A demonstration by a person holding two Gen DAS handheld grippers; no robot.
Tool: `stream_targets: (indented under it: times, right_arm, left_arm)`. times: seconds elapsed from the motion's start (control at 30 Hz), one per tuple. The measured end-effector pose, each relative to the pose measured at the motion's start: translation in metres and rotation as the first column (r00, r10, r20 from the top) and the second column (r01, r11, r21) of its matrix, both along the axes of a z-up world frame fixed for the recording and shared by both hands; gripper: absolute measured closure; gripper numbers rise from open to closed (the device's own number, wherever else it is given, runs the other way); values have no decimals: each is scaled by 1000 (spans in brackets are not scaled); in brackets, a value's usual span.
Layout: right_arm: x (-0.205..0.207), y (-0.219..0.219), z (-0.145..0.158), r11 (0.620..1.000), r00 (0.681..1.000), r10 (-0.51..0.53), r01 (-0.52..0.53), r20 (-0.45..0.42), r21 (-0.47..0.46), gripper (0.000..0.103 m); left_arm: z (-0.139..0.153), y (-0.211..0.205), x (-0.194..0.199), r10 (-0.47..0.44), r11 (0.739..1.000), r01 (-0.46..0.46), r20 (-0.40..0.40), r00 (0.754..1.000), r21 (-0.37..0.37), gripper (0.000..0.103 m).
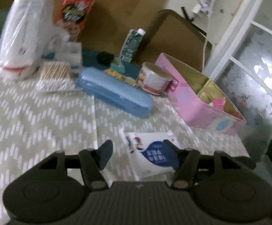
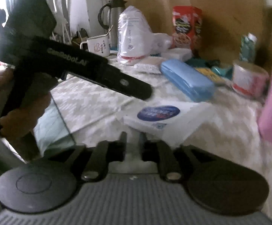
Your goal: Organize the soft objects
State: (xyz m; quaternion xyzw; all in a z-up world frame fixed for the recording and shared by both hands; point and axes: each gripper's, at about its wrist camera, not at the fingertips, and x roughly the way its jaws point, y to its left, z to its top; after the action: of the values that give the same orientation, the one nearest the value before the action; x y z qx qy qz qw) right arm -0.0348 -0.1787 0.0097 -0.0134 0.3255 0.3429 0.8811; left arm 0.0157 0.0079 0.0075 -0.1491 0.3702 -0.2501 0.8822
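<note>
While the left gripper (image 1: 136,152) hovered with jaws spread and empty, the flat white packet (image 1: 151,155) lay on the bench (image 1: 42,116) just past them at twelve o'clock, its long axis toward one o'clock. The right gripper (image 2: 133,142) stood narrowly parted, empty, packet at one o'clock. Beyond, the pink box (image 1: 196,101) waited at two o'clock, open bench between.

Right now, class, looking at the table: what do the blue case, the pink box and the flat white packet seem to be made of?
Blue case: probably hard plastic, smooth, with a soft sheen along its rounded edge.
Pink box: likely printed cardboard, thin straight walls, gold lining inside.
White packet: seems thin glossy plastic film, printed with a blue oval; blur leaves this open.
</note>
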Motion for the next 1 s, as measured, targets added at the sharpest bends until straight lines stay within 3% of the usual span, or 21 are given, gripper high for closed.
stream_targets:
  times: [0.13, 0.2, 0.23, 0.4, 0.5, 0.63, 0.8, 0.93, 1.0]
  right_arm:
    - [-9, -30, 4, 997, 997, -76, 77, -2, 15, 64]
    - [-8, -39, 3, 993, 993, -117, 118, -6, 30, 52]
    - [-4, -42, 2, 991, 991, -133, 133, -7, 35, 50]
    - [22, -20, -9, 994, 994, -107, 107, 10, -5, 48]
    - [23, 1, -10, 984, 985, -135, 146, 109, -100, 51]
    - [15, -14, 4, 985, 973, -166, 170, 159, -12, 52]
    - [-1, -41, 34, 957, 901, -278, 288, 332, 21, 53]
    - [1, -71, 46, 898, 821, -399, 441, 409, -9, 53]
    - [7, -91, 48, 855, 783, -470, 518, 406, -9, 52]
  left_arm:
    - [-3, 5, 3, -15, 998, 12, -42, 999, -65, 37]
    - [-4, -3, 5, -32, 998, 29, -45, 998, -61, 37]
    - [-4, -10, 6, -42, 998, 39, -45, 998, -48, 37]
    - [-11, -37, 9, -61, 997, 62, -20, 998, 48, 44]
    - [0, -36, 4, -58, 997, 58, -1, 998, 47, 44]
    - [30, -37, 0, -70, 998, 70, 84, 994, -2, 44]
    - [72, -76, 18, -160, 986, 168, 207, 965, -22, 44]
    - [89, -131, 41, -250, 965, 263, 283, 926, -11, 42]
    - [90, -164, 55, -278, 958, 287, 294, 914, 14, 23]
